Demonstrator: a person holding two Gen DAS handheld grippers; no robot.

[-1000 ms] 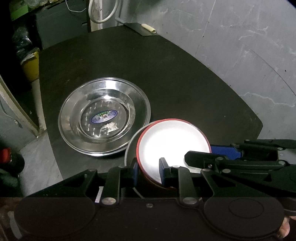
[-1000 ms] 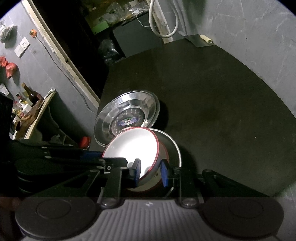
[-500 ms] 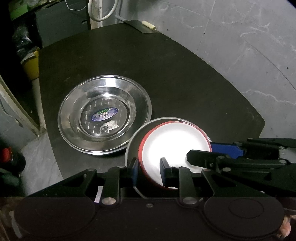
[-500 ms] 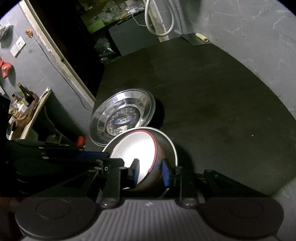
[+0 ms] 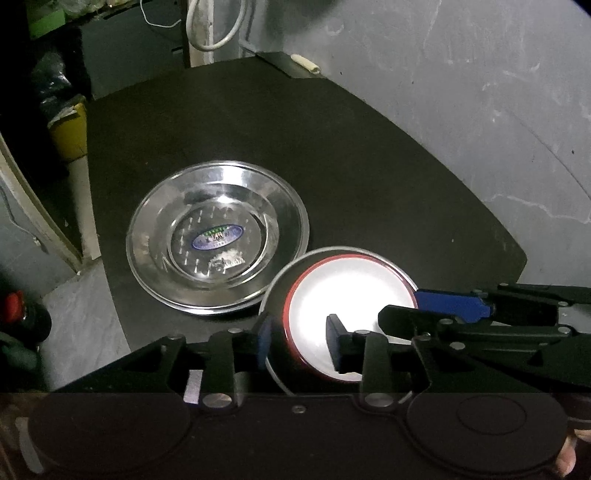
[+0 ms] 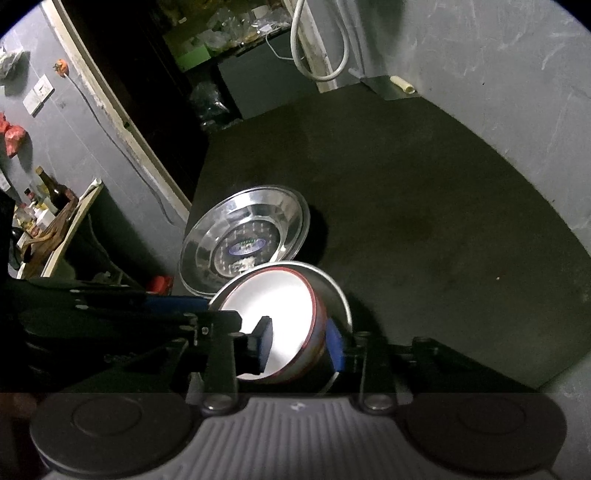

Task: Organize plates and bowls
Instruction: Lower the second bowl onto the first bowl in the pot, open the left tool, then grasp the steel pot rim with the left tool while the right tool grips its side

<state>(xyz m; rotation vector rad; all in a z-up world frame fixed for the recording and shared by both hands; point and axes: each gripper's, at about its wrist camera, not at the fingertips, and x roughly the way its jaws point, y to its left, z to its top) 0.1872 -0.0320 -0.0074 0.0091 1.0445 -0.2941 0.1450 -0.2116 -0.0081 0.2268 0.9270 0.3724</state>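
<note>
— Seen at centre: red-rimmed bowl (image 5: 347, 295), white inside, nested upright in a steel bowl (image 5: 314, 253) of slightly wider rim.

— Resting where?

— On the near edge of a dark bench (image 5: 332, 147), just beside a wide steel plate (image 5: 218, 236) bearing a blue oval label. Cannot tell whether the two steel rims touch.

— And gripped by anything?

— Straddled, not gripped. Left claw (image 5: 299, 339) astride the near wall of the red-rimmed bowl, one pad inside, one outside, jaws just now widening, a gap showing on both sides. Released.

— Same story for the other?

— Much the same. Right claw (image 6: 299, 343) astride the opposite wall, inner pad well off the white surface, outer pad close by the red outside, jaws likewise just opening. Released too.

— Beyond the bench?

— Grey plaster wall (image 5: 461, 110) behind and to the right, looped white hose (image 5: 207, 29) hanging at the far corner, yellow bin (image 5: 70, 133) on the floor at left.
</note>
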